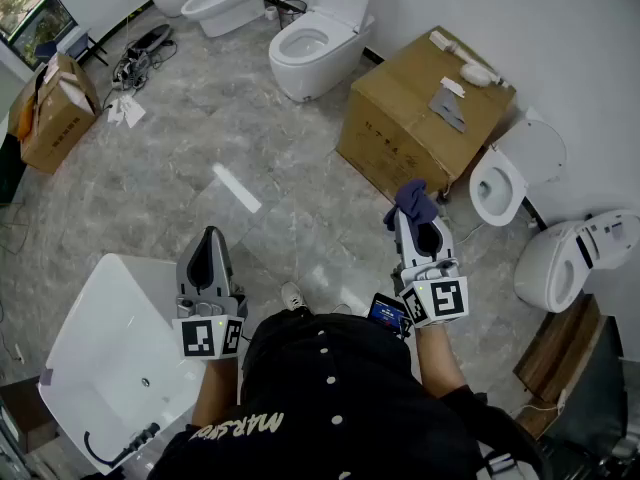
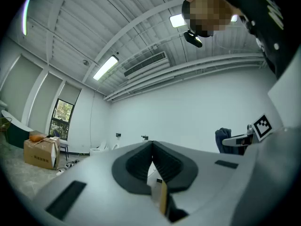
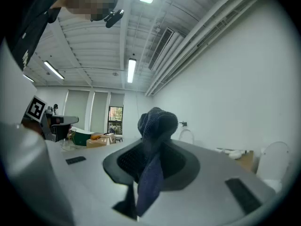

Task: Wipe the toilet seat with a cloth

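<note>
The person stands on a grey stone-patterned floor (image 1: 200,138) with a gripper in each hand, both pointing forward and away from the body. The right gripper (image 1: 419,218) has its fingers pinching a dark blue cloth (image 1: 412,200). In the right gripper view the cloth (image 3: 157,122) bunches into a rounded lump above the fingers, and a loose end hangs down between them toward the camera. The left gripper (image 1: 210,238) has its fingers pressed together with nothing between them; in the left gripper view the dark pads meet in a thin line at the tip (image 2: 151,146). The toilet seat (image 1: 510,175) nearest the cloth is on a white toilet ahead and to the right, with its lid tipped up behind it. This toilet sits just beside a large cardboard box (image 1: 405,118) and is apart from the cloth, which is held in the air and touches nothing else. A second white toilet (image 1: 312,40) stands farther ahead by the wall with its lid raised, and a third one (image 1: 565,258) lies at the right edge. A white tub (image 1: 100,333) is on the floor below the left gripper, and a smaller, open cardboard box (image 1: 52,116) sits at the far left.
</note>
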A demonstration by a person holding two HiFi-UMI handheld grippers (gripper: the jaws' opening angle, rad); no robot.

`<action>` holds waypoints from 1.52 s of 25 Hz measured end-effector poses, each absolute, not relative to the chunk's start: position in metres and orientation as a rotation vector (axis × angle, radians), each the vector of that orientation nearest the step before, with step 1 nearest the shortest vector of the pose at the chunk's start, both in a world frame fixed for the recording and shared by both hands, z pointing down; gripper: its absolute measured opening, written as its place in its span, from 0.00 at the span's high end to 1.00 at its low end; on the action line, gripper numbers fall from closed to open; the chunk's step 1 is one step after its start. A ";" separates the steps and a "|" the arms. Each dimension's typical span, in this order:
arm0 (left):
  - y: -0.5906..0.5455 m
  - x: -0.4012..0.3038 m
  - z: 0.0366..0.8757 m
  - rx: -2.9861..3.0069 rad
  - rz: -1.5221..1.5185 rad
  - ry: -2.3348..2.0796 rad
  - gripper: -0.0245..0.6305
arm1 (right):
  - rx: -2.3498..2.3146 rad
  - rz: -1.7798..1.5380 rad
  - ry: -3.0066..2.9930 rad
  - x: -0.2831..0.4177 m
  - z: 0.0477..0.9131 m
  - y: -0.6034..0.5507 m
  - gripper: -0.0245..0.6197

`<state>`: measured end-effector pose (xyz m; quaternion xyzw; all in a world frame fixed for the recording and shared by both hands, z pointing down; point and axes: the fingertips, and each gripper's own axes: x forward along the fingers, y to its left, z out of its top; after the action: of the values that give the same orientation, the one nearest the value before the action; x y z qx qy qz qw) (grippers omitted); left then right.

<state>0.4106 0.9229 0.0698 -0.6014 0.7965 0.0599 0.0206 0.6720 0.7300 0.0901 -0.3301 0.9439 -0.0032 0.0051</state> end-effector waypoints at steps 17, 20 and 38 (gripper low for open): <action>0.918 0.362 0.070 -1.867 0.214 2.459 0.95 | -1.189 0.090 2.843 0.659 0.072 0.709 0.83; 0.922 0.345 0.070 -1.877 0.212 2.449 0.95 | -1.336 0.121 2.766 0.678 0.066 0.698 0.83; 0.875 0.275 0.083 -1.837 0.195 2.501 0.95 | -1.314 0.080 2.806 0.614 0.086 0.629 0.83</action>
<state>0.2754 0.8750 0.0830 -0.5908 0.8042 0.0626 0.0163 0.6137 0.6292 0.0855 -0.4237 0.9052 0.0258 0.0209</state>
